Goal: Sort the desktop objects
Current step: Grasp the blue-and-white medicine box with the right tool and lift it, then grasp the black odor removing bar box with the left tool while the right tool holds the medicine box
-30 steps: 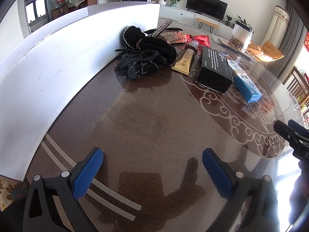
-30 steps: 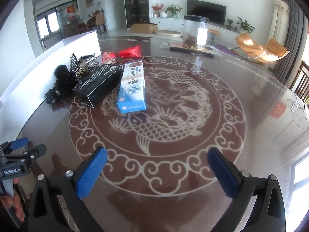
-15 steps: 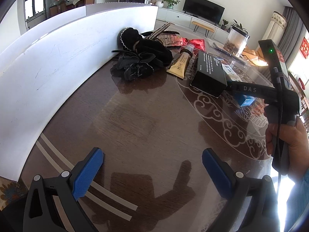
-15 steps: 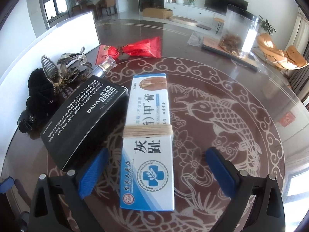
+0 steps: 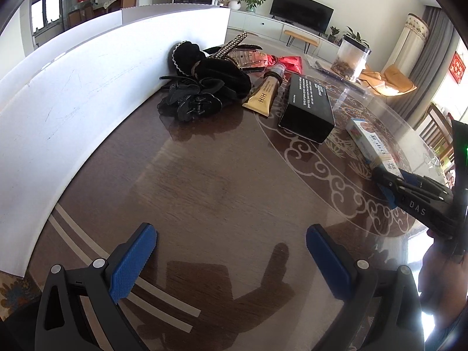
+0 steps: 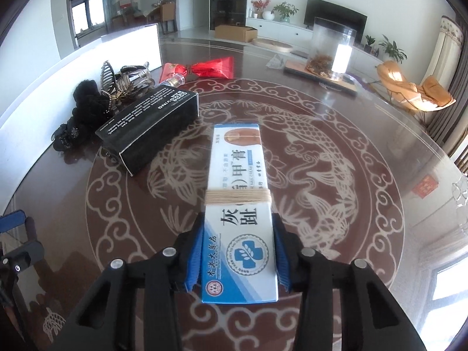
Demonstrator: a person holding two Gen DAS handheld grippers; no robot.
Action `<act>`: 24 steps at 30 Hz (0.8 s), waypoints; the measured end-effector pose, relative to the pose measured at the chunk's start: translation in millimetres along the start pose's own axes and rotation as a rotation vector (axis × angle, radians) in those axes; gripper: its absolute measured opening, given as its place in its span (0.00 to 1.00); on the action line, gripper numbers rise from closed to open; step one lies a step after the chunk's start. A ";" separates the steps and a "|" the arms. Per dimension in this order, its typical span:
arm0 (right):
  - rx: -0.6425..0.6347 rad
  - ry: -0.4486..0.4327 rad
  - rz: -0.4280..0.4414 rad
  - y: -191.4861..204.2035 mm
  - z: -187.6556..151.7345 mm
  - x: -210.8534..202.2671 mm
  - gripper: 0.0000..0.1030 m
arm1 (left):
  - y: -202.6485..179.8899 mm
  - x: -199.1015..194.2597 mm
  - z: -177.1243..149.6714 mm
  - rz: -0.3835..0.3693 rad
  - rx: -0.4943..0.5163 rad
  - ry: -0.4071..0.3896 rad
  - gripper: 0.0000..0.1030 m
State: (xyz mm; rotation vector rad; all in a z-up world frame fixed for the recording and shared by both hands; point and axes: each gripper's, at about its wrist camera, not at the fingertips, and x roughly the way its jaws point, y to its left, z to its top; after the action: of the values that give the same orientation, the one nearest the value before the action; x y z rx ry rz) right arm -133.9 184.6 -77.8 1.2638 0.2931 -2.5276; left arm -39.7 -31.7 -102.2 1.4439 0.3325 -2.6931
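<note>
Meanwhile right claw point(image 6: 238, 259) angles down over patterned surface point(image 6: 336, 204), jaws closing, blue pads against both sides of blue-and-white carton point(image 6: 239, 204). Left claw point(image 5: 231, 259) hovers wide apart, empty. Counted: one carton, one black box point(image 6: 152, 125), one gold tube point(image 5: 263, 96), one red tube point(image 6: 210, 68), heap of hair clips point(image 5: 201, 87) by white board point(image 5: 73, 102).

Cream box point(image 6: 238, 204) on table point(image 6: 365, 234) – right of soap box point(image 6: 152, 128).
</note>
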 end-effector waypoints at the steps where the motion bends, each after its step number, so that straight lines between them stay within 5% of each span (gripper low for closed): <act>1: 0.011 -0.003 -0.011 -5.0 -10.0 -6.8 0.41 | -1.4 0.0 -0.4 0.001 0.007 0.002 1.00; 9: 0.049 -0.010 -0.094 -36.5 -80.8 -59.1 0.43 | -21.7 4.6 -4.6 0.033 0.108 0.019 1.00; 14: 0.071 -0.008 -0.099 -50.0 -93.9 -65.7 0.71 | -37.0 7.4 -9.1 0.058 0.191 0.032 1.00; 21: 0.114 -0.014 -0.051 -57.2 -101.7 -64.7 0.79 | -40.0 7.1 -9.8 0.053 0.216 0.043 1.00; 24: 0.119 -0.010 -0.042 -56.5 -100.5 -62.6 0.81 | -37.4 2.3 -9.4 -0.008 0.198 0.050 1.00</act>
State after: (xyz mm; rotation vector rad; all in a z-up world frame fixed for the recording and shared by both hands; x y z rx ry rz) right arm -43.6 279.6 -84.3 1.3005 0.1711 -2.6209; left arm -39.4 6.9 -103.3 1.5641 0.0758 -2.7669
